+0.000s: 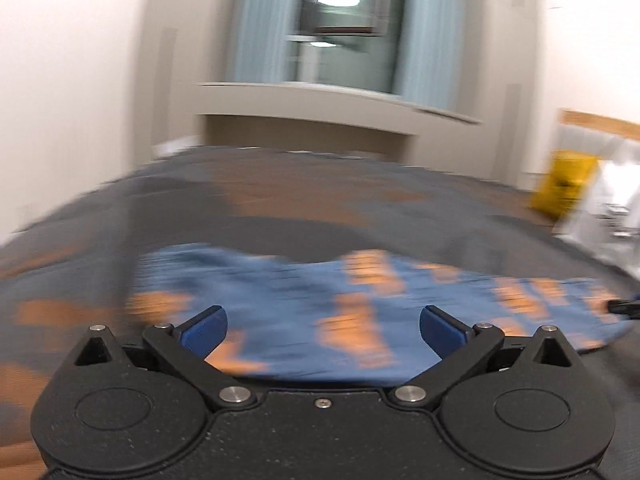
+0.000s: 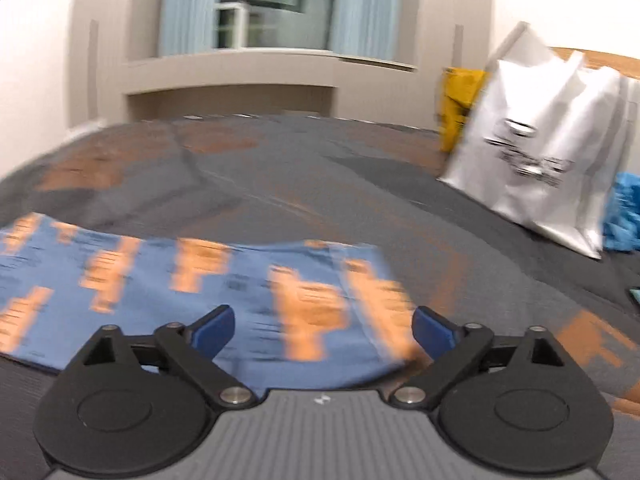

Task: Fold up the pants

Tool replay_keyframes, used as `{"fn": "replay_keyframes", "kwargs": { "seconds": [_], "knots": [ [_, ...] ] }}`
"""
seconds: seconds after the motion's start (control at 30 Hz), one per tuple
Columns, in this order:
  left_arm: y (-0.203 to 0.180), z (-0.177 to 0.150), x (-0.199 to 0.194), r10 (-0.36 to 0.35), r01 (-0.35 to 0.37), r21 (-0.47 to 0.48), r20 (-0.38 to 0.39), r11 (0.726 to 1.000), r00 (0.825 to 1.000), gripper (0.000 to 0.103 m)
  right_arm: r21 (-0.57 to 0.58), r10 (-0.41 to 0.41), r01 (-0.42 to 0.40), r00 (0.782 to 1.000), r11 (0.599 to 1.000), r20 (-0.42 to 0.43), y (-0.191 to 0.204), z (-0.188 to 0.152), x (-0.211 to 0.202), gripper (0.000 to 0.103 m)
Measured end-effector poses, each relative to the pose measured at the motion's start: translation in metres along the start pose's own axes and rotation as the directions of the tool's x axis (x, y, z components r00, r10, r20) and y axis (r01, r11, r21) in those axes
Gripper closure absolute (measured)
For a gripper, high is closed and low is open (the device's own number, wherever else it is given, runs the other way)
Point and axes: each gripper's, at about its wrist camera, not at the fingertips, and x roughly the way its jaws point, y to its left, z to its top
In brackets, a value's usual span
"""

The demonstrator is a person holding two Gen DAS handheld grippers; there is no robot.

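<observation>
Left wrist view: fisheye seated just behind the left tool [image 1: 323, 330], whose black housing fills the lower frame, looking low and close across the blue-and-orange pants [image 1: 304, 304] on the grey-and-orange bed cover [image 1: 280, 216] toward the curtained window [image 1: 344, 24] at top centre. Right wrist view: same seating behind the right tool [image 2: 323, 330], same facing, window [image 2: 276, 0] at top centre-left, white bag [image 2: 536, 148] at right. Shared ground: pants [image 2: 160, 280], bed cover [image 2: 304, 176], window wall, yellow object [image 1: 564, 188] [image 2: 460, 104]; both frames motion-blurred.
</observation>
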Motion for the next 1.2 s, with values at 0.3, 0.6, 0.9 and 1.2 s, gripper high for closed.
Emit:
{"fn": "replay_keyframes", "kwargs": {
  "seconds": [0.3, 0.6, 0.9, 1.2],
  "knots": [
    [0.138, 0.016, 0.054, -0.005, 0.000, -0.189, -0.024, 0.982, 1.000, 0.024, -0.166, 0.361, -0.359, 0.932, 0.919, -0.018, 0.149, 0.024, 0.013, 0.000],
    [0.165, 0.024, 0.127, -0.158, 0.107, -0.242, -0.201, 0.964, 0.967, 0.060, -0.221, 0.456, -0.464, 0.885, 0.858, -0.092, 0.222, 0.022, 0.029, 0.000],
    [0.121, 0.059, 0.087, -0.005, 0.005, -0.007, -0.133, 1.000, 0.991, 0.095, -0.174, 0.476, -0.487, 0.874, 0.856, -0.101, 0.211, 0.022, 0.033, 0.000],
    [0.115, 0.038, 0.105, 0.085, -0.051, 0.147, -0.239, 0.988, 0.967, 0.090, -0.117, 0.532, -0.544, 0.838, 0.831, -0.123, 0.200, 0.029, 0.047, 0.000]
  ]
}}
